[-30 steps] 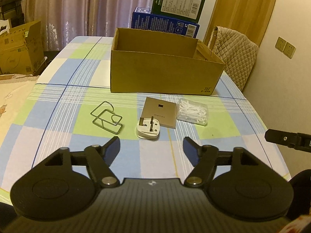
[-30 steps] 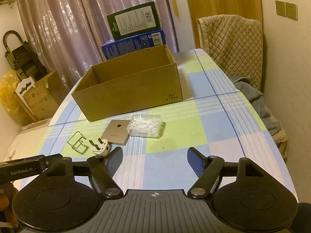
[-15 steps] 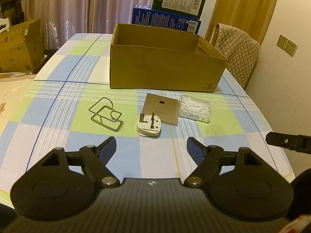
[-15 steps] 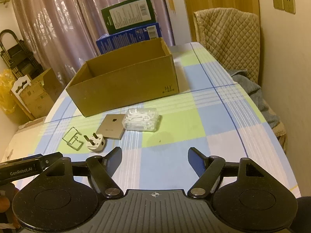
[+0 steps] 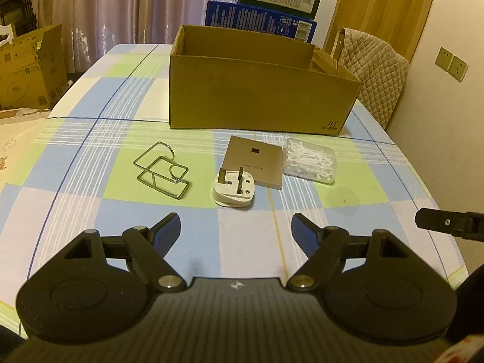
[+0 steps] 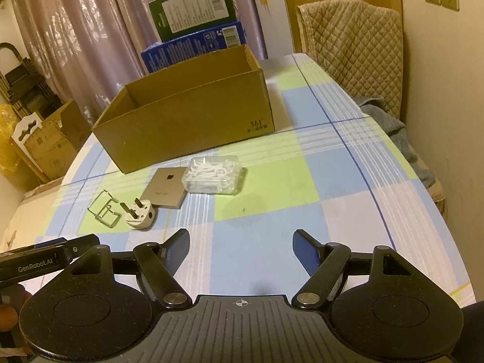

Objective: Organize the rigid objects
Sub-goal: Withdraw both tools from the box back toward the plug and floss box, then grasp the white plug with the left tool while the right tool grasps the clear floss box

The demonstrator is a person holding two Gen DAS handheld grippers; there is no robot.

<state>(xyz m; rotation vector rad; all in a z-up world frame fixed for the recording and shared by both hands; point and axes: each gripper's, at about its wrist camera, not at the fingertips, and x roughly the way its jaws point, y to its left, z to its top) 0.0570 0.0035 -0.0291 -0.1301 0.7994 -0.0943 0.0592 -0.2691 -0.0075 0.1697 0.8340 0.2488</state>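
Note:
On the checked tablecloth lie a wire holder (image 5: 161, 171) (image 6: 103, 208), a white plug (image 5: 233, 190) (image 6: 140, 214) with its pins up, a flat tan square plate (image 5: 254, 165) (image 6: 165, 187) and a clear box of white picks (image 5: 311, 161) (image 6: 214, 174). Behind them stands an open cardboard box (image 5: 257, 96) (image 6: 187, 121). My left gripper (image 5: 236, 227) is open, hovering just short of the plug, nothing between its fingers. My right gripper (image 6: 241, 240) is open and empty too, over bare cloth to the right of the plug.
Blue and green cartons (image 5: 272, 3) are stacked behind the cardboard box. A quilt-covered chair (image 6: 357, 51) stands at the table's right side, with grey cloth on its seat. More cardboard boxes (image 5: 27, 66) sit on the floor at left. The wall is close on the right.
Both grippers have sunk a little toward the table, so the objects look nearer. The left gripper's fingers stand slightly wider apart than a second ago.

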